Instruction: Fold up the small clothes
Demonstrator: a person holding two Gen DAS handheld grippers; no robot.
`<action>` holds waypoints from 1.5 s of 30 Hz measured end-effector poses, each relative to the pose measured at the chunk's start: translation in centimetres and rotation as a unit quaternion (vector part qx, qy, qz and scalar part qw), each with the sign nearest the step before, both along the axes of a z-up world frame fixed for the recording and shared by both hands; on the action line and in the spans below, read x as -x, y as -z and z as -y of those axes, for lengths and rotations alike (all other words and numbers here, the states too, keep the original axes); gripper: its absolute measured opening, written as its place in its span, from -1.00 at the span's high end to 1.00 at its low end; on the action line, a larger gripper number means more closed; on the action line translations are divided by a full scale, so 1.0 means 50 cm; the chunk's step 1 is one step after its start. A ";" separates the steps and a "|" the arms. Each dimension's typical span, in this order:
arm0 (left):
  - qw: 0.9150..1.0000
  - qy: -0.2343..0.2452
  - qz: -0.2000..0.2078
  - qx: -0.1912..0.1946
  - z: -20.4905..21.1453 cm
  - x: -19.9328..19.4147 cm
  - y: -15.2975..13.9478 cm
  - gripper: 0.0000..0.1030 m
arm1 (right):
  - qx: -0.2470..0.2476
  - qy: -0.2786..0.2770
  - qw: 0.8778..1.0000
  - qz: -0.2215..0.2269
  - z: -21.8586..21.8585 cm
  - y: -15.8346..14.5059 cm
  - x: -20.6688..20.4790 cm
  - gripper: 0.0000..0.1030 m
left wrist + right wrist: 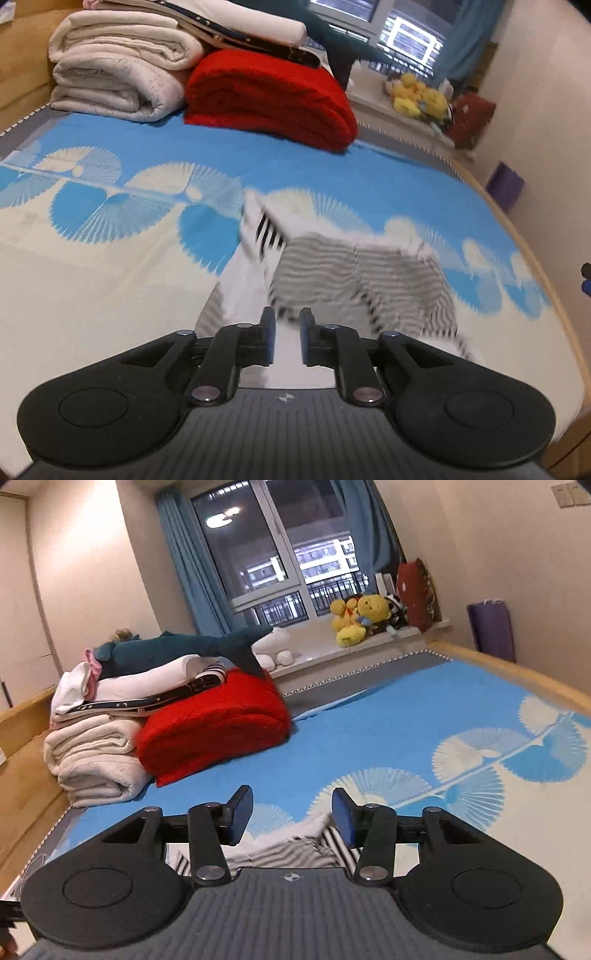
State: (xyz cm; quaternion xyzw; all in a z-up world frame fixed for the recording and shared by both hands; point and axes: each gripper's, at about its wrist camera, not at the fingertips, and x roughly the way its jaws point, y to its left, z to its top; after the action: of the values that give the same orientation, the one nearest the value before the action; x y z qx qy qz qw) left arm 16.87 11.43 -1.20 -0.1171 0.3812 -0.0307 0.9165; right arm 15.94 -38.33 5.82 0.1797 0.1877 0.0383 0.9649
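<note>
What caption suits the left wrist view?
Open left gripper above a grey-striped white garment on the blue-and-cream patterned bedspread.

— What sort of place is this?

— A bedroom in a home. A wide bed (388,716) fills most of the room, spread with a blue and cream cover printed with fan shapes, inside a pale wooden frame.

— What else says home?

— Folded bedding at the far end: a red blanket (214,723) beside a stack of cream blankets (92,760), with a teal plush shark (177,648) lying on top. Yellow soft toys (360,618) sit on the window ledge.

— And the window?

— A large window (273,550) with blue curtains (184,565), dark outside, lit apartment blocks beyond a railing. Plain cream walls, a purple bag (491,627) against one of them.
</note>
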 end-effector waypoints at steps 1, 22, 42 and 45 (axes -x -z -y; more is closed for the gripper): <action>1.000 -0.007 -0.008 -0.002 -0.004 0.021 0.021 0.64 | 0.005 0.007 1.000 -0.005 0.014 0.014 0.022 0.04; 0.955 -0.141 -0.227 0.129 -0.025 0.009 0.259 -0.63 | -0.082 0.045 0.933 -0.346 0.114 0.350 0.110 -0.03; 0.958 -0.107 -0.257 0.061 -0.018 0.041 0.273 0.84 | -0.055 0.031 0.908 -0.413 0.061 0.406 0.088 0.70; 0.961 -0.102 -0.242 0.088 -0.032 0.057 0.256 0.84 | -0.072 0.039 0.921 -0.381 0.072 0.381 0.101 0.84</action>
State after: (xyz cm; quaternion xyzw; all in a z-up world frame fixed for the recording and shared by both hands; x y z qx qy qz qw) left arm 14.01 13.04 -14.01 -0.2395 0.5731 0.0584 0.7815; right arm 10.91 -41.91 -13.26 0.2567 0.5305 -0.0571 0.8059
